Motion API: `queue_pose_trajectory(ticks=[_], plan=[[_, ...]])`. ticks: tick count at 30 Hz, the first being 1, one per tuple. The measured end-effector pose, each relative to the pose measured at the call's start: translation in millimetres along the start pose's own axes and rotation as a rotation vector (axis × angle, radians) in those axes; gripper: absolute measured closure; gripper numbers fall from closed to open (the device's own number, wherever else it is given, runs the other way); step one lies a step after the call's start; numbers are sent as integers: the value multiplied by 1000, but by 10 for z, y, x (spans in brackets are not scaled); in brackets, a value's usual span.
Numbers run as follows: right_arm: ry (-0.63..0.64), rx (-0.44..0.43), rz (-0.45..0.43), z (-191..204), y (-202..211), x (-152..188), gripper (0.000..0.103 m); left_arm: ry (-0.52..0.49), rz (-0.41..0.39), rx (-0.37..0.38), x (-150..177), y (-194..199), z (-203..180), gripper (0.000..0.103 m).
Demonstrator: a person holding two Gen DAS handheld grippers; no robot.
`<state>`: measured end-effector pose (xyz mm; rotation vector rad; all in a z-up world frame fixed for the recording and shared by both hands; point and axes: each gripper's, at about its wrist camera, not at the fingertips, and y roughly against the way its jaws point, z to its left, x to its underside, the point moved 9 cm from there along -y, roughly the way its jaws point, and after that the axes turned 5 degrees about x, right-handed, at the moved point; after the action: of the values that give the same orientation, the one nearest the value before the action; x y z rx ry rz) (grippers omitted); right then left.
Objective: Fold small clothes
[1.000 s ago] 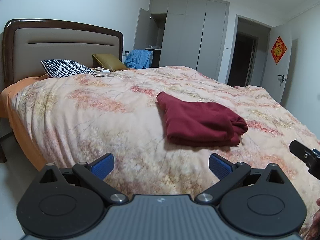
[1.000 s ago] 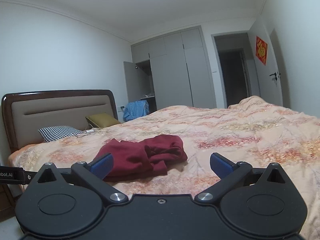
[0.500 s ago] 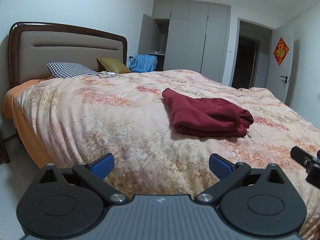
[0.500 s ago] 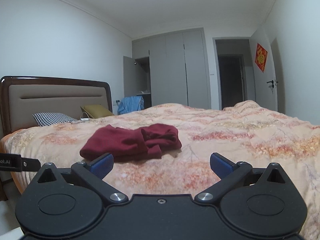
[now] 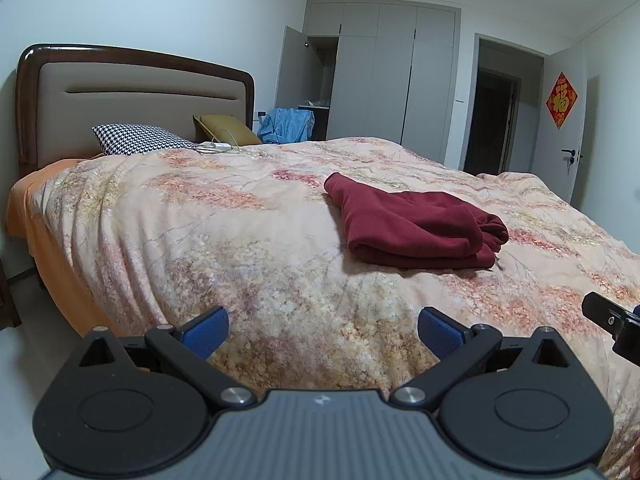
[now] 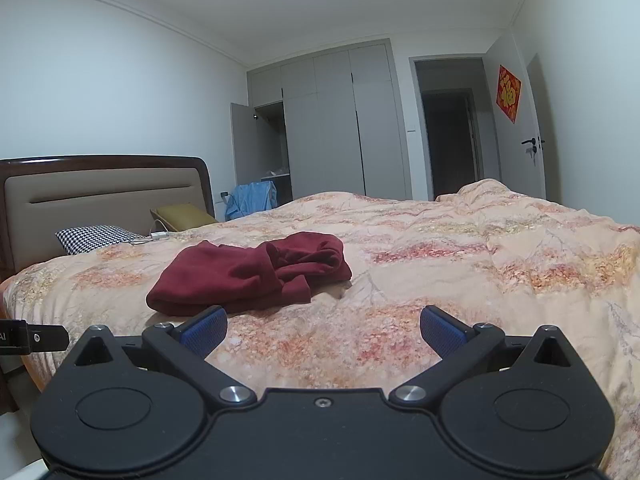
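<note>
Since a second ago you have drawn both grippers back and lower, so the red garment sits farther off and the bed's near edge fills more of each view. Your left gripper [image 5: 323, 330] hangs over that near edge with its jaws spread wide and nothing between them; your right gripper [image 6: 323, 330] matches it, jaws fully apart and empty, and its tip shows at the right border of the left view. Held open and clear of the cloth like this, both look parked, not reaching.

Beyond them the dark red garment [image 5: 416, 226] lies on the floral quilt [image 5: 224, 240], roughly mid-bed, apart from either gripper. It rests as a flat, layered bundle with a clean doubled edge facing you, which suggests the fold is largely done; its far right end is bunched and less tidy.

Farther back, a houndstooth pillow [image 5: 140, 145] and an olive cushion [image 5: 224, 130] lean by the headboard [image 5: 132, 92].
</note>
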<state>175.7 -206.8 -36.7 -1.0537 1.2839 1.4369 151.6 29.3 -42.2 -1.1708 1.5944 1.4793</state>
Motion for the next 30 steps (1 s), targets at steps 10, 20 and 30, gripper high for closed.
queue_pose_trajectory(ticks=[10, 20, 30], plan=[[15, -7, -8, 30, 13, 0, 1, 1, -1, 2, 0, 3, -4, 0], [17, -7, -5, 39, 5, 7, 1, 8, 1, 5, 4, 15, 8, 0], [17, -6, -5, 43, 2, 7, 1, 7, 1, 9, 8, 21, 2, 0]])
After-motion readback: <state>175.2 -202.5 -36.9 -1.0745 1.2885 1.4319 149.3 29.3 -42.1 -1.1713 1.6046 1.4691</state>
